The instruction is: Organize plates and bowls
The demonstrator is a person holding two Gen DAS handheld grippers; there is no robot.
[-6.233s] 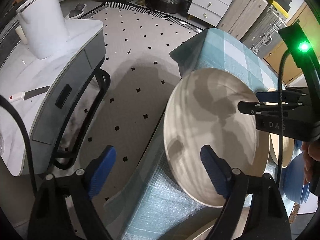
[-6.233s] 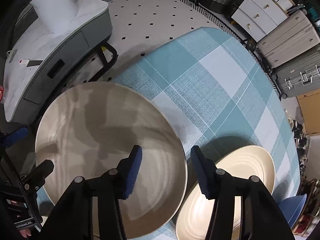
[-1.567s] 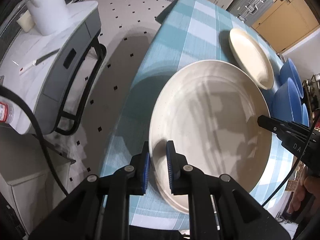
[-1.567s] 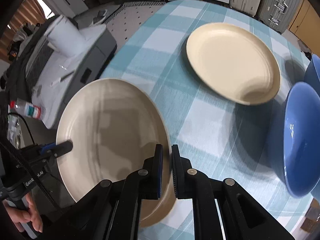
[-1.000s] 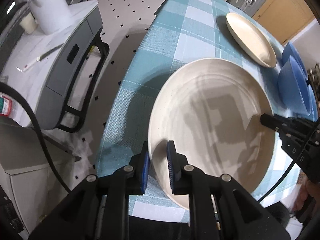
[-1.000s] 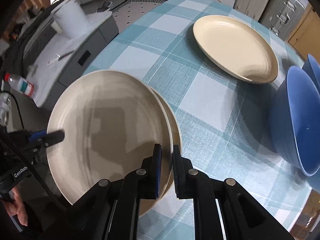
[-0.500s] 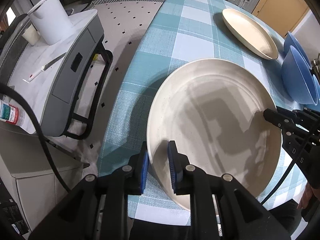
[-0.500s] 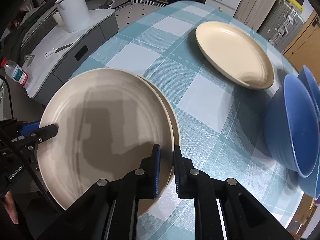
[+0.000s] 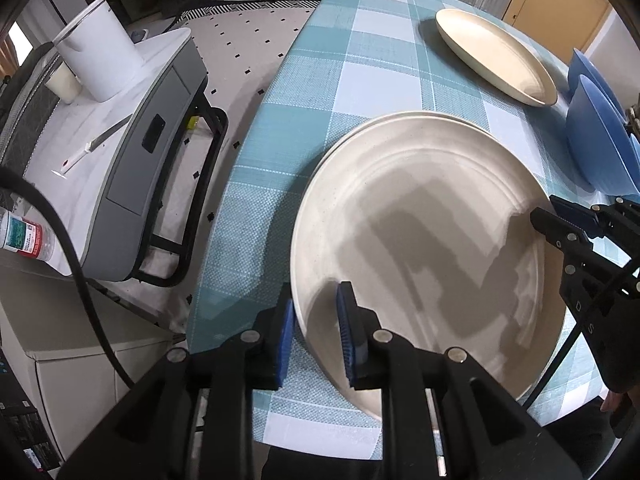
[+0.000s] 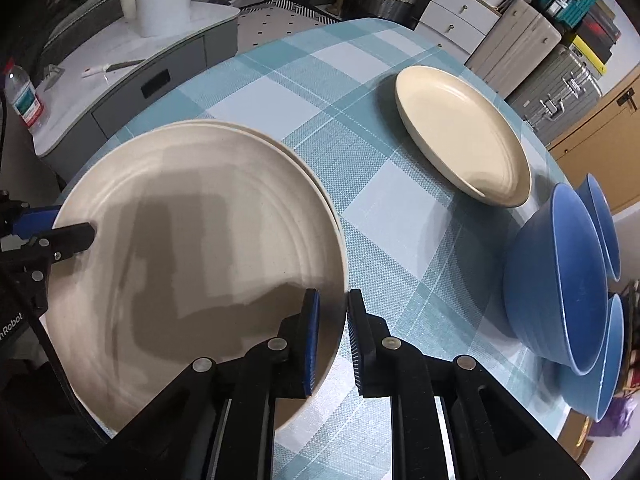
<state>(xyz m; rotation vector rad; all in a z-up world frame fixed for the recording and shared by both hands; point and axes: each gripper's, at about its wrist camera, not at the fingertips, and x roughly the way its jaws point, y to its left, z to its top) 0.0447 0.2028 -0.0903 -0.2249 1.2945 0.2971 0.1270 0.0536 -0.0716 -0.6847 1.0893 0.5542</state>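
A large cream plate point(image 9: 424, 240) point(image 10: 192, 248) lies on top of a second cream plate point(image 9: 416, 117) point(image 10: 256, 130), whose rim shows just beyond it, at the near edge of the checked table. My left gripper point(image 9: 316, 316) is shut on the top plate's near rim. My right gripper point(image 10: 332, 332) is shut on the opposite rim. Another cream plate point(image 9: 496, 56) point(image 10: 460, 132) lies farther back. Three blue bowls point(image 10: 560, 272) point(image 9: 600, 136) stand at the right.
The table point(image 9: 360, 60) has a teal checked cloth and ends close to the left of the stack. A grey-white side cabinet point(image 9: 120, 128) with a white canister point(image 9: 100, 56), a knife and a bottle point(image 9: 24, 236) stands to the left. Suitcases point(image 10: 552, 76) stand beyond the table.
Both grippers have shut on the plate's rims since 6.2 s ago. Over the last second they lowered it flatter onto the second plate; the grips have not changed.
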